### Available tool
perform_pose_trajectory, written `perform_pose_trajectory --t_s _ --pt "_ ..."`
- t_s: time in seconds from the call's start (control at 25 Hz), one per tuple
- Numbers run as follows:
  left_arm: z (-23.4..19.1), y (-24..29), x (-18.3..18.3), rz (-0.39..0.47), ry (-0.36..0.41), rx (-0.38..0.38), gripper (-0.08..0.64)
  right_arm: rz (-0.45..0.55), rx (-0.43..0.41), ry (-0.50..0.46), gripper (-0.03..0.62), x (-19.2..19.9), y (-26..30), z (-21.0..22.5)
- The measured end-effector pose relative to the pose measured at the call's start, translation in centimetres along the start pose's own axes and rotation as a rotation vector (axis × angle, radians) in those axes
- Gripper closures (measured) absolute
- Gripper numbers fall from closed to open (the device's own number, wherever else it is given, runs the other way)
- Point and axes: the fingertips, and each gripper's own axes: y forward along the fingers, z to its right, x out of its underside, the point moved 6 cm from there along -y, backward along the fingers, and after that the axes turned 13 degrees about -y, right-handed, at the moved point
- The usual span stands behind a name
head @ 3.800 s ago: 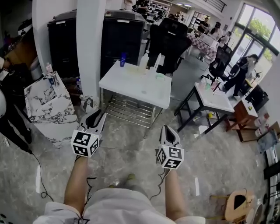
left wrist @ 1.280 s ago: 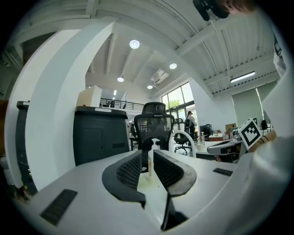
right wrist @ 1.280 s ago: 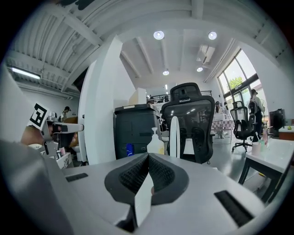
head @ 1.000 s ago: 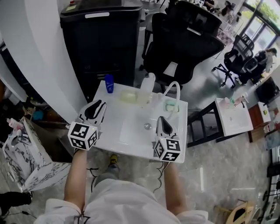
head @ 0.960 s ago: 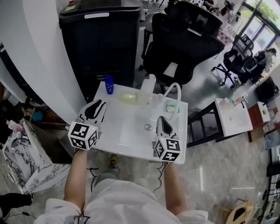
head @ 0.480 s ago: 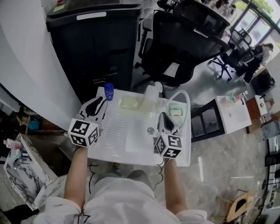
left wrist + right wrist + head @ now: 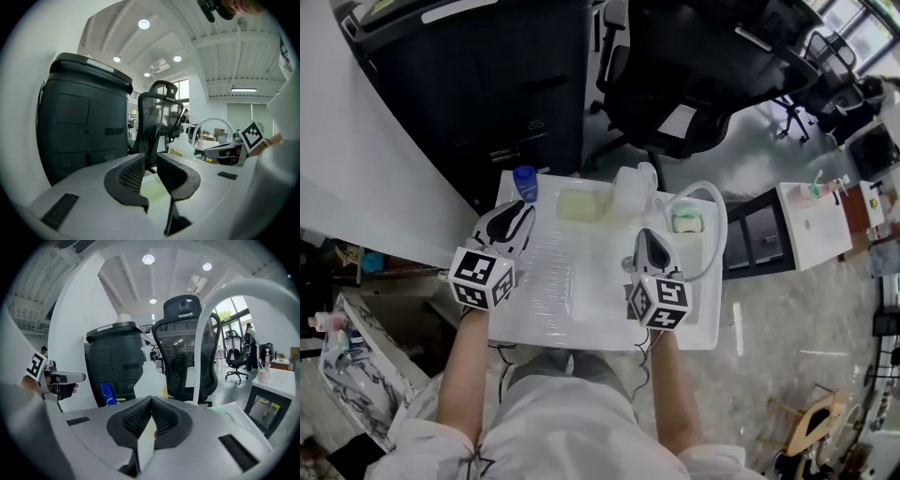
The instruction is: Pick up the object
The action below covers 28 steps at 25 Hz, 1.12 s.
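White plastic forms the bench (image 7: pixel 546 281) under both of your tools, with a ribbed draining area on its left and a shallow basin in the middle. Your left claw (image 7: pixel 151 161) hovers over the left rear part of the bench with its jaws a little apart and nothing between them; through the gap you see a pale yellow block (image 7: pixel 578 204) lying further back. Your right claw (image 7: pixel 151 405) hangs above the right side of the basin, its jaws pressed together and gripping nothing.

The task names only an object, and neither claw has hold of one. The things it could mean stand in a row along the far edge of the bench. A small blue bottle (image 7: pixel 524 183) stands upright at the left rear corner. The pale yellow block lies just to the right of it. A translucent jug (image 7: pixel 636 187) comes next, just beside the block. A green bar (image 7: pixel 686 221) rests in a white dish at the right. You cannot tell from these views which one is meant. A white tube (image 7: pixel 713 232) arches in a loop over the right rear corner, around the dish.

Behind the bench stand a black cabinet (image 7: pixel 478 84) and a black office chair (image 7: pixel 694 84).
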Motion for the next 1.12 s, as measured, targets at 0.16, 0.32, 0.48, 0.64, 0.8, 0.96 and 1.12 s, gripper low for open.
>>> perform_pose_trajectory --t_s 0.16,0.32,0.48,0.64,0.8,0.96,1.12 --pt "-0.9 2.1 1.4 -0.035 -0.019 -0.007 0.476 -0.044 -0.019 0.025 0.583 2.1 1.9 0.0" --pt "-1.4 4.2 3.4 -0.091 -0.018 -0.006 0.475 -0.086 -0.029 0.056 0.583 4.3 3.5 0.3" --pt "-1.9 6.0 5.7 -0.152 -0.020 -0.002 0.476 -0.127 -0.047 0.080 0.583 6.5 4.9 0.0" --pt "-2.2 7.9 8.1 -0.218 -0.001 0.016 0.476 -0.167 -0.053 0.104 0.583 8.8 6.1 -0.1" --pt "-2.7 9.8 10.5 -0.286 0.012 0.035 0.476 -0.206 -0.061 0.121 0.583 11.0 7.3 0.0" --pt "-2.9 11.5 12.8 -0.363 0.052 0.060 0.476 -0.237 -0.067 0.138 0.583 12.7 8.3 0.0" --pt "-2.6 13.3 14.5 -0.442 0.173 0.093 0.476 -0.246 -0.077 0.149 0.583 13.6 9.1 0.2"
